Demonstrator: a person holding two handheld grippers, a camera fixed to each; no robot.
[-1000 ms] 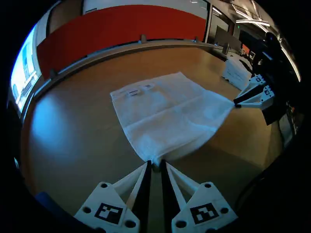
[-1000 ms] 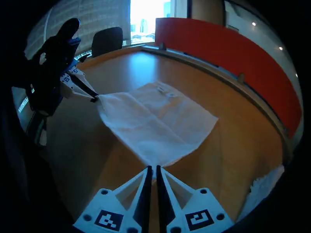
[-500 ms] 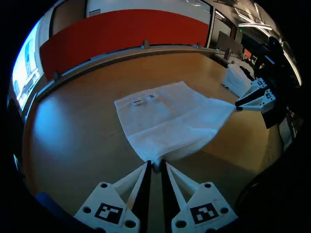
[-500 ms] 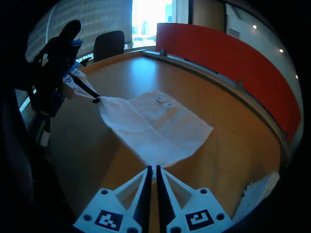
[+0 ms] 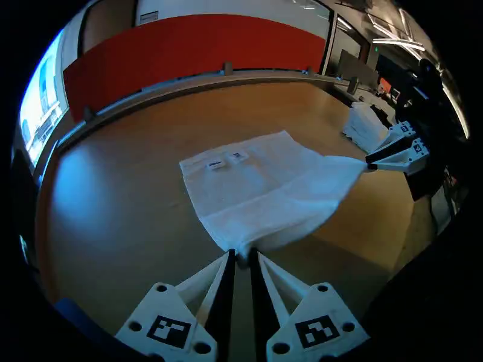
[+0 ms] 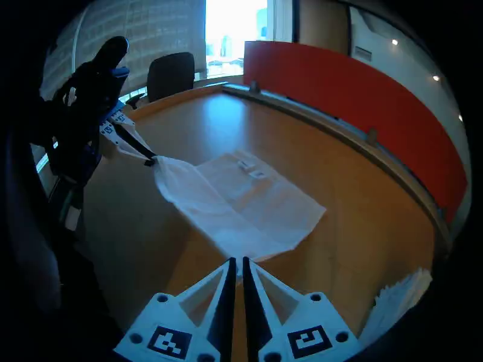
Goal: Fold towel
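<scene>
While the white towel (image 5: pixel 259 187) lies mostly flat on the wooden counter (image 5: pixel 115 199), its two near corners are lifted off the surface, one in each tool. The left hand-held gripper (image 5: pixel 241 254) has its fingers drawn nearly together, leaving only a narrow gap, and a bunched corner of the cloth is pinched between the tips. The right hand-held gripper (image 6: pixel 237 260) is closed just as tightly on the other near corner. In the left gripper view it appears at the right, its tips clamped on a corner that is pulled to a point above the counter. Between the two held corners the near edge hangs in a shallow curve, and the raised part casts a shadow on the wood. The far half of the towel rests on the counter, with two small tags (image 5: pixel 226 160) near its far edge. A red partition (image 5: pixel 193 48) runs along the far side of the counter. A stack of white cloths (image 5: pixel 364 123) sits beyond the right hand-held gripper, and a dark chair (image 6: pixel 172 72) stands before a bright window (image 6: pixel 235 27).
</scene>
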